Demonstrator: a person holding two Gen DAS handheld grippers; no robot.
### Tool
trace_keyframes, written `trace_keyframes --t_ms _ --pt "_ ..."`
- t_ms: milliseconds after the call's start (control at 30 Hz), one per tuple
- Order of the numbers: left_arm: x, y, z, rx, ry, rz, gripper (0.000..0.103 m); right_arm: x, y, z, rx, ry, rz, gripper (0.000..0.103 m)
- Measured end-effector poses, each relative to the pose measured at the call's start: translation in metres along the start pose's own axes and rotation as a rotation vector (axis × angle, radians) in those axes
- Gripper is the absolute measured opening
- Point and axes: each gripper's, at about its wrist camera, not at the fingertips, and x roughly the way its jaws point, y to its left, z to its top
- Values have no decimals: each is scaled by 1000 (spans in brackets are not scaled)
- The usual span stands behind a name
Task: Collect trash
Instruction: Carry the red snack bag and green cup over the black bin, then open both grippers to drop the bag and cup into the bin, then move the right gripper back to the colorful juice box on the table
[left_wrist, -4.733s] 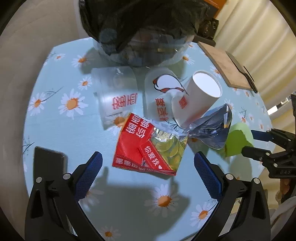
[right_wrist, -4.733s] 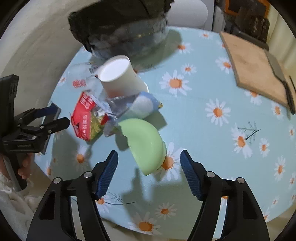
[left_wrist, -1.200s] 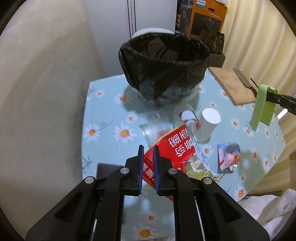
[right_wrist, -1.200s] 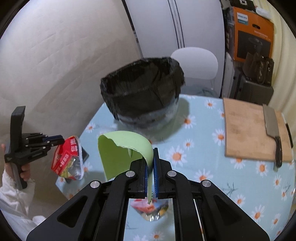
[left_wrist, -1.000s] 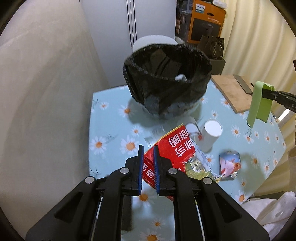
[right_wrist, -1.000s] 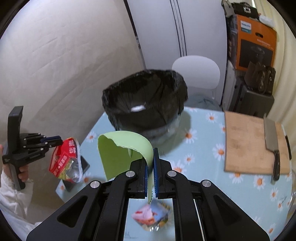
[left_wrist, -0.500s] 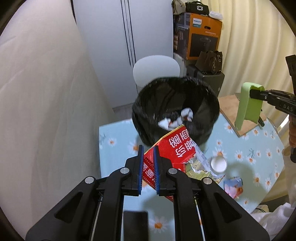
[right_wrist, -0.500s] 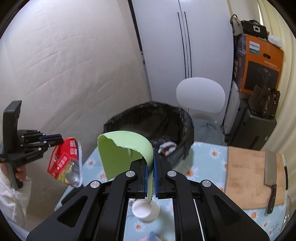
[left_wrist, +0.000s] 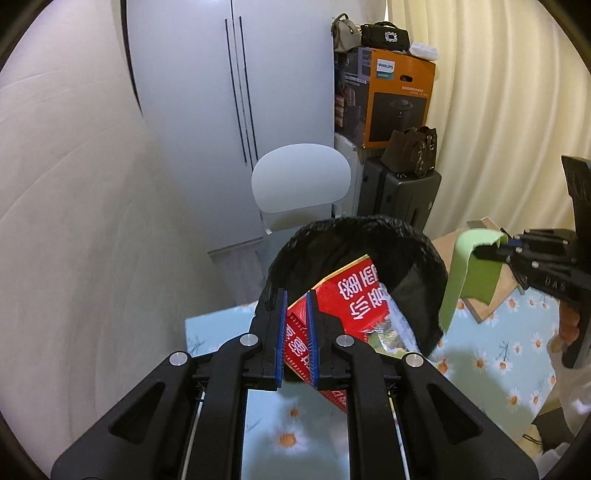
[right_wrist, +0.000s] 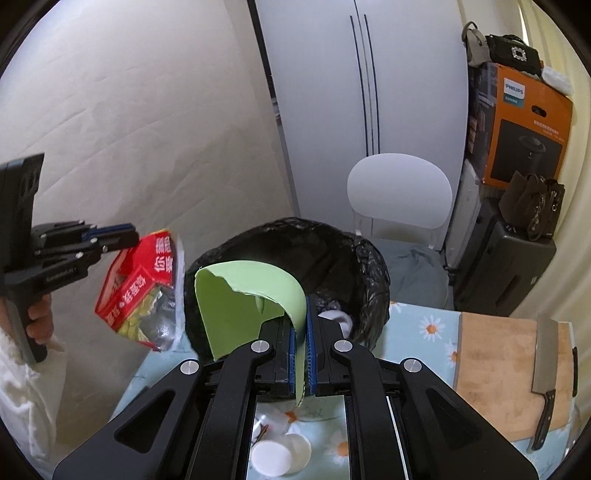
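The red snack wrapper is pinched by one edge between the pressed-together blue pads of the left tool, its printed red face and crinkled foil lining hanging forward in front of the near rim of the black-lined trash bin; seen from the right wrist camera, the same wrapper droops from the left tool just to the left of the bin, held up in the air above the tabletop's edge. The torn green paper piece curls up and to the left out of the right tool, whose pads are clamped together on its lower edge, in front of the bin's opening; in the left wrist view that piece hangs down from the right tool at the bin's right side. The left hand grips its tool's handle with the tool held roughly level, pointing toward the bin. White crumpled scraps lie inside the bin. The bin stands on the daisy-patterned tabletop, where a white paper cup lies below the right tool, and a wooden cutting board with a cleaver lies to the right.
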Motion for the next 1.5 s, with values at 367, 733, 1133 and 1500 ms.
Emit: trace_keyframes --t_ms 367,733,1133,1500 --pt "25 7 0 -23 -65 9 96 26 -5 -4 -17 23 -69 88" --pt "13 16 -36 -84 0 66 97 14 -15 -38 58 85 -33 88" --pt "-16 18 -72 -153 28 92 97 -9 -2 -69 36 115 -20 89" --pt "-25 9 -103 -187 66 112 97 -22 5 -114 15 198 -22 89"
